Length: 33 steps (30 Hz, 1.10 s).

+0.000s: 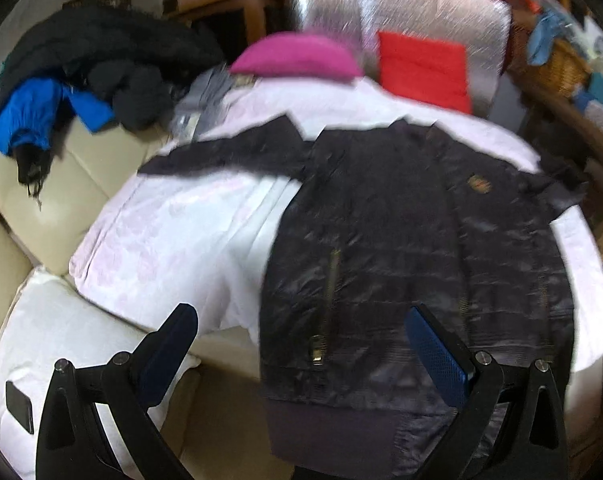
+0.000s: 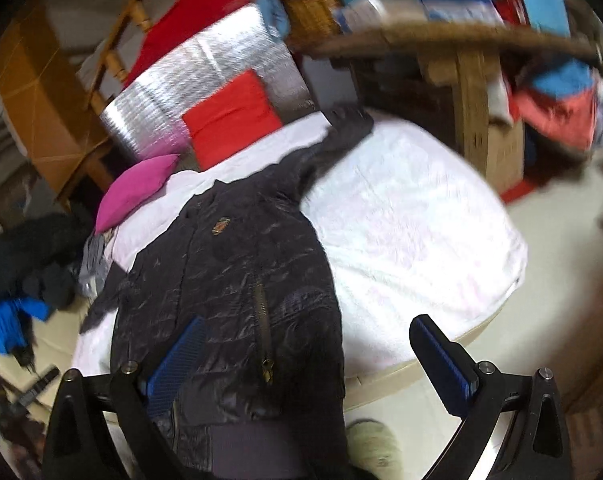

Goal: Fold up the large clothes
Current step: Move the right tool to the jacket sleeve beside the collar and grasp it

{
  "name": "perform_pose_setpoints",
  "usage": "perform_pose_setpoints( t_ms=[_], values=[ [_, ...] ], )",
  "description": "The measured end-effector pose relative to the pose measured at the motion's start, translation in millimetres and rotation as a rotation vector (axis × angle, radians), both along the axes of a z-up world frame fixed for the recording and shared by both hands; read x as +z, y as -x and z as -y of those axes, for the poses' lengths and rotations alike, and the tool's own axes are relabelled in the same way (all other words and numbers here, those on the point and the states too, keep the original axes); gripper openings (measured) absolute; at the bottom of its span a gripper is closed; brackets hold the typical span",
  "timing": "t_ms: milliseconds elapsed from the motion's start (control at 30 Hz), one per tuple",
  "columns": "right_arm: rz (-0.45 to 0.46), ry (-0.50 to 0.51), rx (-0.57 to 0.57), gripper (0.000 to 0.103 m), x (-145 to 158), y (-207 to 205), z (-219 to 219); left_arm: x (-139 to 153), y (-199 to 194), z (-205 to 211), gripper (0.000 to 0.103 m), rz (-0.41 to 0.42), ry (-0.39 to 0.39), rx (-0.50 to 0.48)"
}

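A dark quilted jacket [image 1: 401, 240] lies spread front-up on a white sheet [image 1: 173, 232], sleeves out to both sides, ribbed hem nearest me. My left gripper [image 1: 301, 320] hovers open above the hem's left part, nothing between its blue-padded fingers. In the right wrist view the same jacket [image 2: 229, 280] runs from the lower middle up to a sleeve [image 2: 341, 132] at the sheet's far edge. My right gripper [image 2: 309, 340] hangs open over the jacket's right hem side, holding nothing.
A pile of dark and blue clothes [image 1: 61, 92] sits on the cream sofa [image 1: 41, 200] at left. A magenta cushion [image 1: 297, 56] and a red cushion [image 1: 421, 68] lie beyond the sheet. A wooden table [image 2: 461, 80] with clutter stands at right. A phone [image 1: 19, 406] lies on a white pillow.
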State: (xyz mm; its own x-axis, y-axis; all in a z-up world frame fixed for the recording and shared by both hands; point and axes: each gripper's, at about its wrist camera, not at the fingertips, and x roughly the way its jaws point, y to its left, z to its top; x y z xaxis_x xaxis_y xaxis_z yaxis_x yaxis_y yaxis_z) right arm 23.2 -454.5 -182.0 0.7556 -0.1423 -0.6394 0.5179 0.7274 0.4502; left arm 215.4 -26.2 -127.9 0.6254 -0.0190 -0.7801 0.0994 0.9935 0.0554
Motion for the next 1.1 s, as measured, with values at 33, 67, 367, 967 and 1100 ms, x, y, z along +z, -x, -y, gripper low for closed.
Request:
perform_pose_setpoints(
  t_ms=[33,67,367,967,1100],
  values=[
    [-0.002,-0.015,-0.007,0.103,-6.9,-7.4,10.2,-7.7,-6.7,-2.0,0.103,-0.021,-0.011,0.017],
    [-0.004,-0.024,-0.011,0.103,-11.6,-14.5,18.6,-13.7,-12.9,-3.4,0.103,-0.038,-0.020,0.032],
    [0.044,-0.019,0.052,0.103,-16.7,-109.5,70.4,-51.2,-49.9,42.5,0.103,-0.134,-0.044,-0.025],
    [0.031,-0.327,-0.252,0.042,-83.6,-312.7,243.6,-61.7,-79.5,96.7,0.103,-0.068,-0.048,-0.201],
    [0.038,-0.220,-0.248,0.024,-62.4,-316.2,222.4,-60.1,-83.2,86.3,0.103,-0.070,-0.022,-0.172]
  ],
)
